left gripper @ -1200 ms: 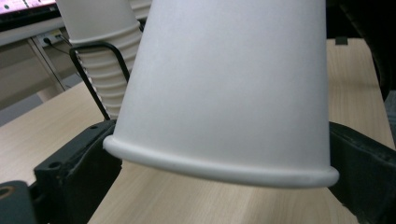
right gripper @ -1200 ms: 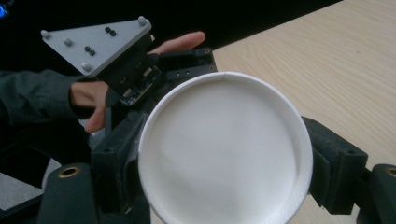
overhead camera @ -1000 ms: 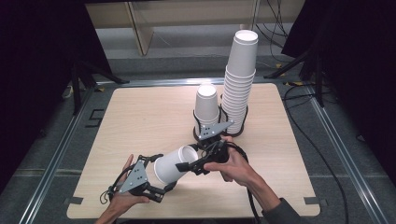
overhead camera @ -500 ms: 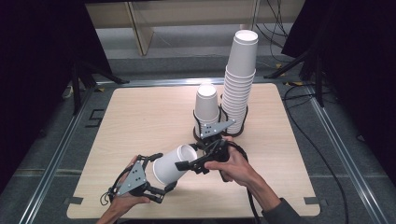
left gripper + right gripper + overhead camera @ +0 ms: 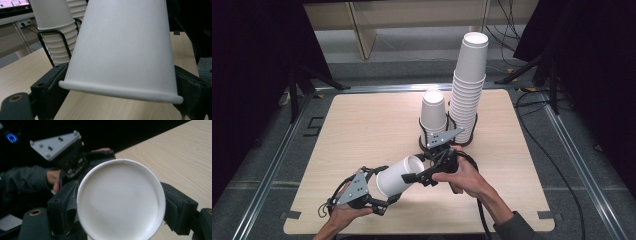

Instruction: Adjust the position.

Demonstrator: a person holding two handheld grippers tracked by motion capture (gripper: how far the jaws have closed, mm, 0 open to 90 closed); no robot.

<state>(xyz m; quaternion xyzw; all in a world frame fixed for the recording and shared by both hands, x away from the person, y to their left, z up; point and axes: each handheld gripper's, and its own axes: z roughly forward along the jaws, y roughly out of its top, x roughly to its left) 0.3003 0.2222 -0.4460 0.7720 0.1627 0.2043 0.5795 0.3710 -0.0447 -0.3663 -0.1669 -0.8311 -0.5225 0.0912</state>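
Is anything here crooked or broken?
Only the white paper cup looks odd: it lies sideways above the table, between the left gripper and right gripper. Its rim shows a small kink. The stacks stand upright.

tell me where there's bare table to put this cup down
The left and far-left table is bare, from its left edge to the short stack. A narrower strip lies right of the tall stack. The near middle is crowded: both hand-held grippers, left and right, close on the cup.
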